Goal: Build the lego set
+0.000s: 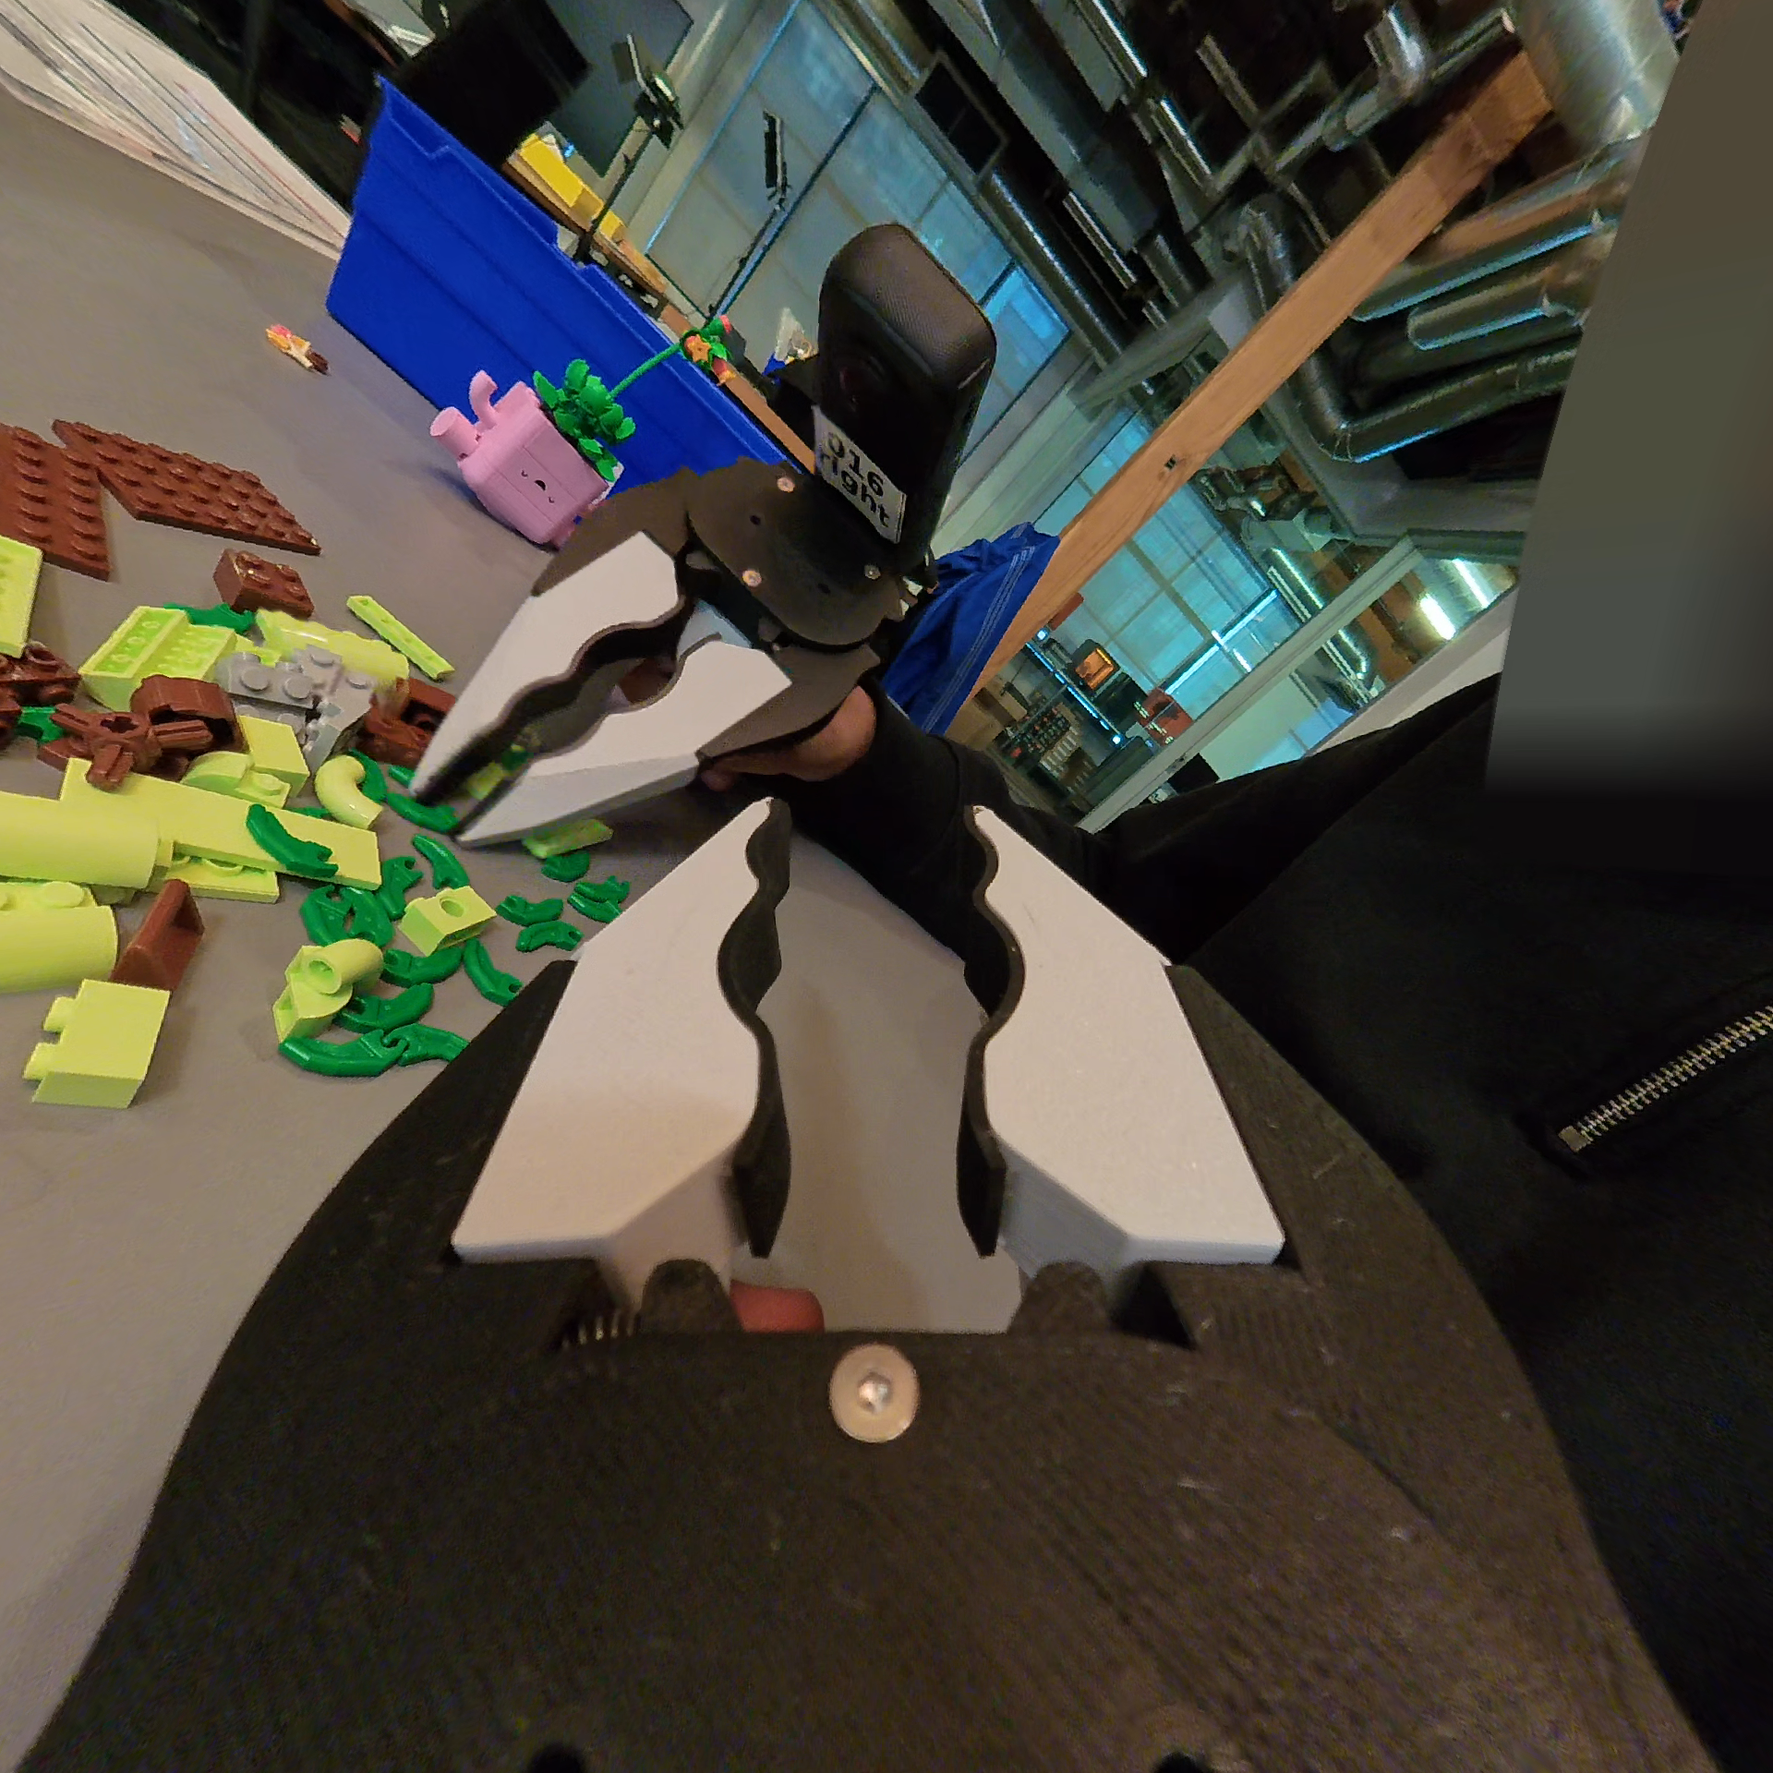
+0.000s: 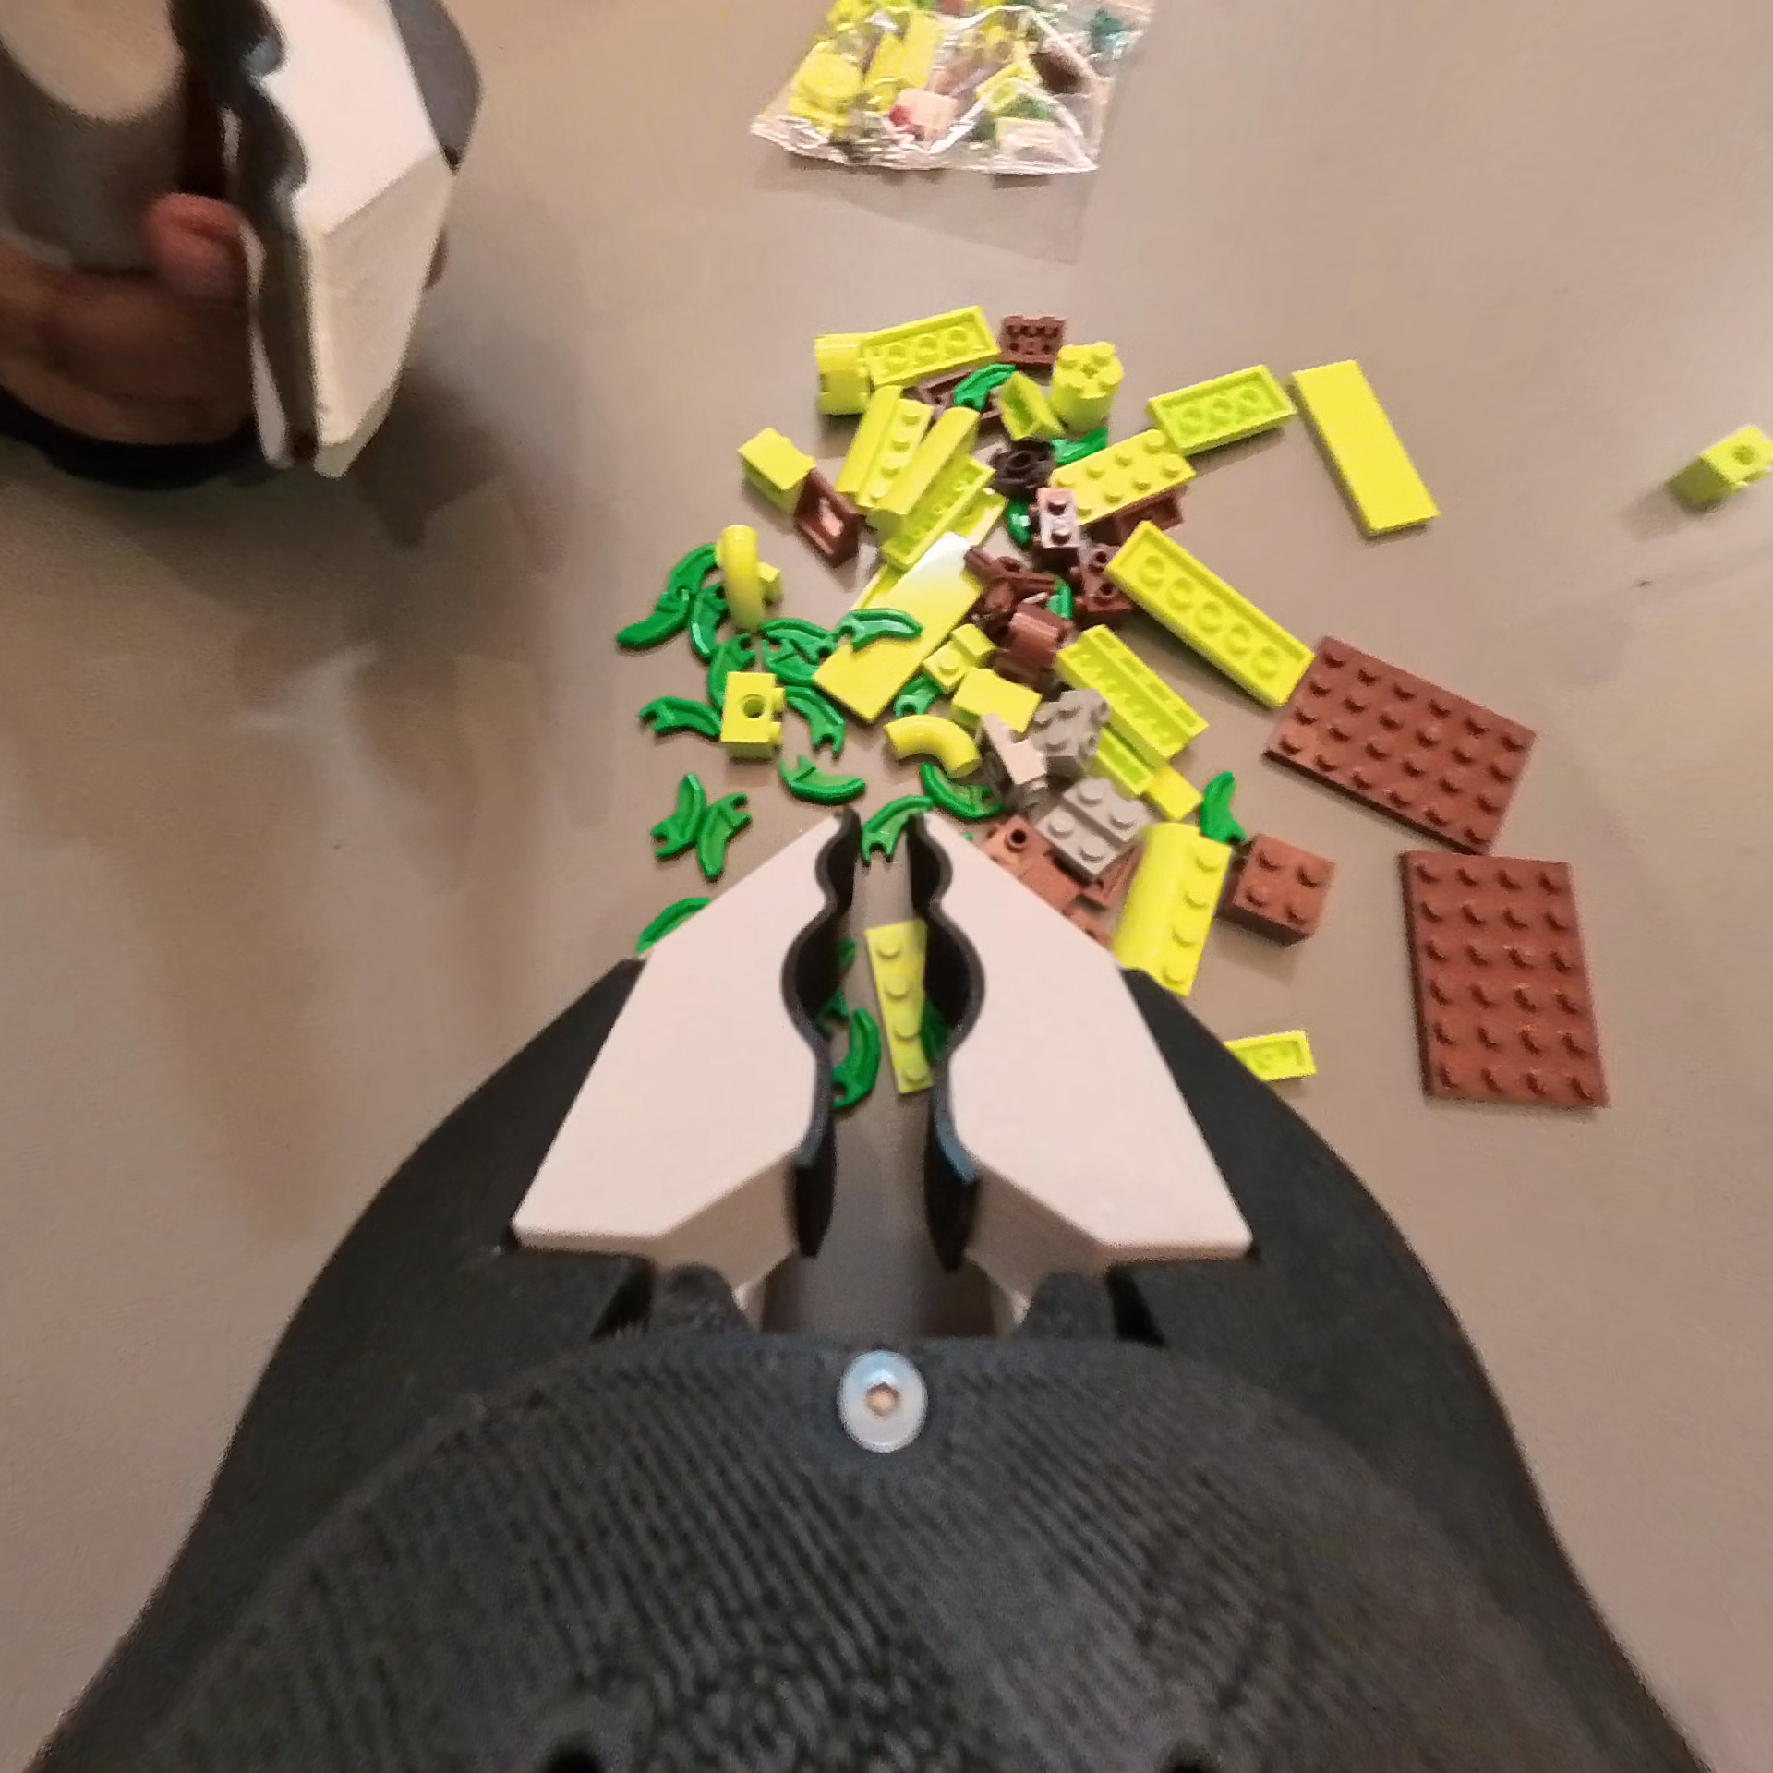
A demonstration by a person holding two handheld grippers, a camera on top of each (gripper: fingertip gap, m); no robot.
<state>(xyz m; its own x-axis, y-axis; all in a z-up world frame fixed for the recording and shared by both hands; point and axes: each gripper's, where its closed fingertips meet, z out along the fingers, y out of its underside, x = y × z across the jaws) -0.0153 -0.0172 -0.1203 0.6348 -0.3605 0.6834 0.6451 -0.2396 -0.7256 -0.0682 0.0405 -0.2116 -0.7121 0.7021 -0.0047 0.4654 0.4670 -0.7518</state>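
Nearest to me, the left claw [image 1: 878,815] is raised off the table [image 1: 192,1247] with its jaws wide apart and nothing between them. I judge it is parked clear of the work so that the other side has room, ready to receive a part.

Next out, the right claw [image 2: 881,830] is lowered into the near edge of the loose lego pile [image 2: 1036,652]. Its jaws are narrowed to a slim gap, not gripping. A green leaf piece [image 2: 887,823] lies right at the tips, and a lime plate [image 2: 897,1007] lies on the table below the gap. In the left wrist view the tips sit down among the green leaves, with something lime-green showing between them; I cannot tell whether it is caught or merely behind. I judge the narrow opening suits picking a thin leaf from a crowded heap.

Beyond the tips, the pile spreads flat across the table: lime bricks, grey bits, brown pieces. Two brown baseplates [image 2: 1401,744] lie set apart at its side, likely kept clear as foundations.

Farther on, a sealed bag of parts [image 2: 945,86] lies unopened. A finished pink pot model [image 1: 532,465] stands in front of a blue bin [image 1: 460,278], well apart from the pile.
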